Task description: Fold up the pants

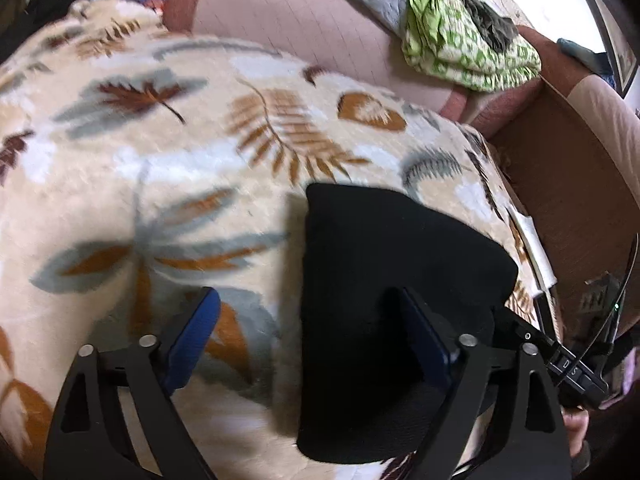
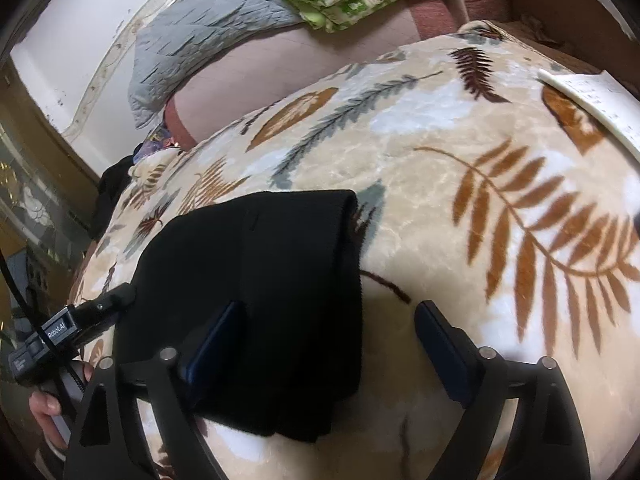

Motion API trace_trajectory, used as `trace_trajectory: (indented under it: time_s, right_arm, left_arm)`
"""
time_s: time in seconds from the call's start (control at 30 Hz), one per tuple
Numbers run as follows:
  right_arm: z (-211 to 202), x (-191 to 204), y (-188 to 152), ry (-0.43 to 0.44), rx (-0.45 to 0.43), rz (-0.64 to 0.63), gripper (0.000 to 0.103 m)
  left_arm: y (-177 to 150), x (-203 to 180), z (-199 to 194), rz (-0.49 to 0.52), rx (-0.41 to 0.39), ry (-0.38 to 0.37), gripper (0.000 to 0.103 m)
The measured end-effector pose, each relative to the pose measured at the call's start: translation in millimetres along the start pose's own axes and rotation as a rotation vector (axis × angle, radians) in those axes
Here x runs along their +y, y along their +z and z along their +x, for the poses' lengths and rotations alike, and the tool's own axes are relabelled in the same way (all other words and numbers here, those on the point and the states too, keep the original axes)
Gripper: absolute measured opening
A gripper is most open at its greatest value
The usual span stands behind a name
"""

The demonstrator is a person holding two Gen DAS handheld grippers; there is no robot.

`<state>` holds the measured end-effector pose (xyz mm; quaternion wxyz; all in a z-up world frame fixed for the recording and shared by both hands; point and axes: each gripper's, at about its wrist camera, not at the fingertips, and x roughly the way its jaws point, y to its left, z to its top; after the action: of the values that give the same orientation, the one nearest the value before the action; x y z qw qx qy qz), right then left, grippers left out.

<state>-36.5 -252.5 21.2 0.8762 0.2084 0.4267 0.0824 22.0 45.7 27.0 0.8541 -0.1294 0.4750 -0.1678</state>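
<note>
Both claws, left claw (image 1: 310, 330) and right claw (image 2: 328, 338), hang released with jaws spread above the folded black pants (image 2: 256, 280) lying on the leaf-patterned blanket (image 2: 460, 208).

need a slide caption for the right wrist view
Open right gripper over folded black pants on a leaf-print blanket.
</note>
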Motion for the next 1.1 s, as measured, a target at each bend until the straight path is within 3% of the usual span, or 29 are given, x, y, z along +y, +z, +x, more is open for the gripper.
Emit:
trace_trajectory:
  time_s: [0.1,0.17,0.2,0.27,0.3,0.33,0.37,0.4,0.53,0.6,0.83,1.1]
  right_arm:
    - [4,9,-4,0.054,0.018,-0.052,0.094]
    - [10,16,-10,0.121,0.039,-0.061,0.08]
    - [12,19,-12,0.101,0.03,-0.068,0.077]
    - [10,19,-14,0.105,0.009,-0.071,0.059]
    - [8,18,-14,0.117,0.004,-0.061,0.053]
    - [5,16,-13,0.13,-0.002,-0.049,0.041]
    - [2,15,-11,0.14,-0.008,-0.039,0.037]
    - [0,15,-10,0.147,-0.006,-0.035,0.035]
    - [-15,31,-6,0.138,-0.035,-0.067,0.033]
    - [-24,39,-1,0.145,-0.047,-0.083,0.033]
    - [-21,96,25,0.213,-0.072,-0.162,0.032]
    - [36,158,50,0.28,-0.064,-0.21,0.032]
  left_arm:
    - [-4,-2,10,-0.032,0.007,-0.058,0.103]
    - [-5,-7,14,-0.008,-0.012,-0.044,0.103]
    - [-6,-10,15,0.008,-0.011,-0.029,0.103]
    - [-6,-13,15,0.023,-0.016,-0.011,0.103]
    - [-6,-14,15,0.029,-0.019,-0.002,0.102]
    - [-7,-16,14,0.039,-0.021,-0.001,0.09]
    - [-6,-17,14,0.049,-0.019,-0.017,0.08]
    - [-7,-19,12,0.057,-0.011,-0.049,0.059]
    - [-8,-31,0,0.116,-0.043,-0.005,0.037]
    - [-4,-28,-9,0.093,-0.037,-0.019,0.032]
    - [32,-1,-59,0.072,-0.135,0.025,0.031]
    - [69,49,-70,0.087,-0.183,0.161,0.031]
